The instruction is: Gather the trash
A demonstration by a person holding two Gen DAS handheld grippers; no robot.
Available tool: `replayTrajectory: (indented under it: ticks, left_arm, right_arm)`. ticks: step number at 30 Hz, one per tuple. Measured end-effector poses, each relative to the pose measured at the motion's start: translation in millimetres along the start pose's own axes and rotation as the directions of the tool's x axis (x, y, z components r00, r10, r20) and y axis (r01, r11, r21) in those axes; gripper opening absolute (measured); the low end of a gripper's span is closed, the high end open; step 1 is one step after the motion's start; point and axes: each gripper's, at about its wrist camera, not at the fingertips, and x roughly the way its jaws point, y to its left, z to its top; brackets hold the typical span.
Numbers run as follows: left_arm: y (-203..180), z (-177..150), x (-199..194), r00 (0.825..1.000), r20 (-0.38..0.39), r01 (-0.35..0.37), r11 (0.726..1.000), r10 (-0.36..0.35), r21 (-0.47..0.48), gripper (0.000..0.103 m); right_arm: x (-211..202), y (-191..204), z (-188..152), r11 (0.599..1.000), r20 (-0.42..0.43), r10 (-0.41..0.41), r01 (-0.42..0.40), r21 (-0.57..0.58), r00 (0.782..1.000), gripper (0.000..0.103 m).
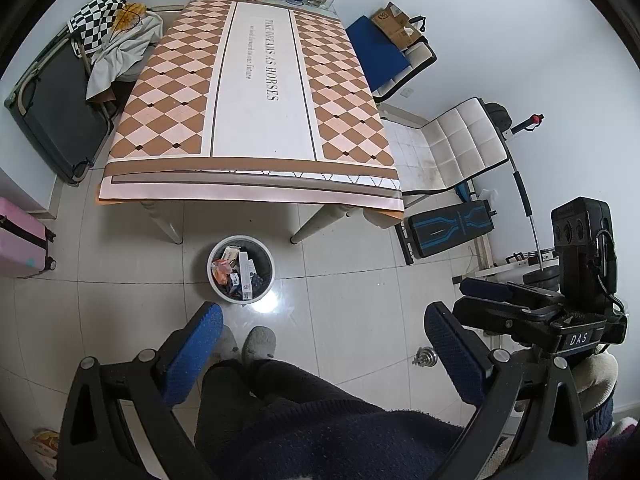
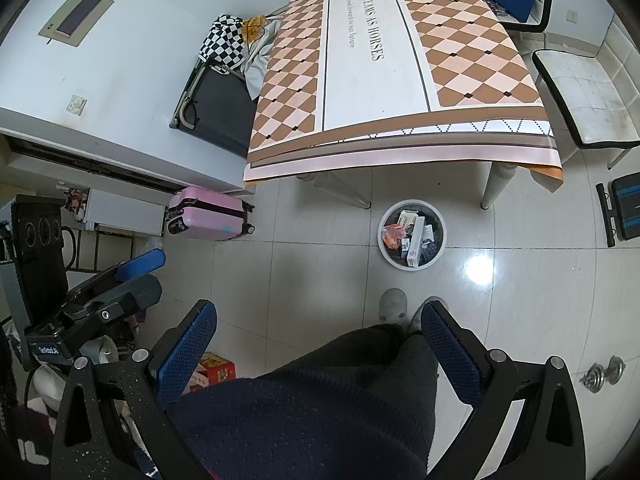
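Both grippers, left gripper (image 1: 322,350) and right gripper (image 2: 318,346), are hanging spread wide and empty, well back from the trash bin (image 1: 241,269). The bin's sitting on the floor just in front of the table (image 1: 256,92), already holding boxes. I'd scan around the bin for leftovers first.

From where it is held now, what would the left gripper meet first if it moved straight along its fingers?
Probably the tiled floor just right of the trash bin; the left gripper is open and empty, nothing nearer shows, though depth is uncertain.
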Motion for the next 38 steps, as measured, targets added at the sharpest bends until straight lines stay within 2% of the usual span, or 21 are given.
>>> replayTrajectory:
  ticks: [38]
  left_arm:
    - [-10.0,2.2,1.4,1.000,0.001,0.009,1.000,-0.009,-0.004,0.103]
  right_arm:
    - [-3.7,-4.7,4.2,1.000,-0.018,0.004,-0.004,0.002,1.000,0.103]
